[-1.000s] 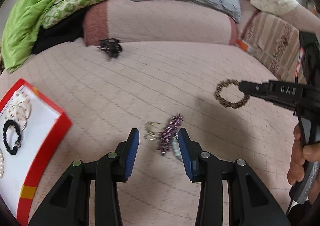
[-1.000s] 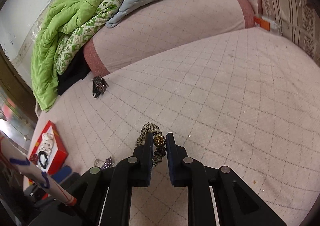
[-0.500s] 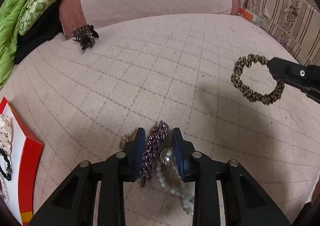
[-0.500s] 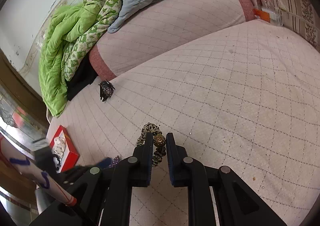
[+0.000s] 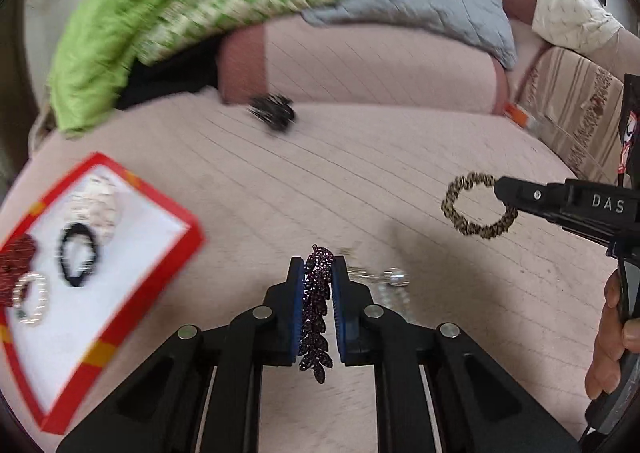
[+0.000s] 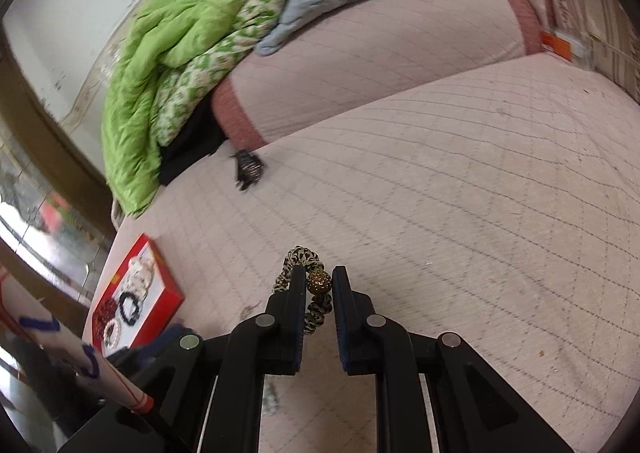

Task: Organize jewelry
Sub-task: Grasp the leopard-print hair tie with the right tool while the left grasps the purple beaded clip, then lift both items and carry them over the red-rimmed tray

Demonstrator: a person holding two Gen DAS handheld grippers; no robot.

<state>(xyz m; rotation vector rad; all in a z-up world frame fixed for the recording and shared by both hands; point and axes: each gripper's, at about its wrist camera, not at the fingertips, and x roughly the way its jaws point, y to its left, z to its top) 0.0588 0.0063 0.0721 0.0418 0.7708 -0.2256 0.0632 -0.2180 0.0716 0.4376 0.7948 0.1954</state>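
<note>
Your left gripper (image 5: 317,281) has just been closing and now pinches the purple clip (image 5: 316,317) between its pads, above the quilt (image 5: 360,181). Your right gripper (image 6: 317,285) is clamped on the leopard scrunchie (image 6: 316,293), which hangs clear of the quilt. The red tray (image 5: 160,249) lies at your left, holding a black band (image 5: 78,255).

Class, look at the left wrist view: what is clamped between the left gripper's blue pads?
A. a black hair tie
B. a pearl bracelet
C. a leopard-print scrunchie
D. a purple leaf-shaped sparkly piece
D: the left gripper is shut on the purple leaf-shaped piece, while the leopard-print scrunchie hangs from the right gripper.
</note>
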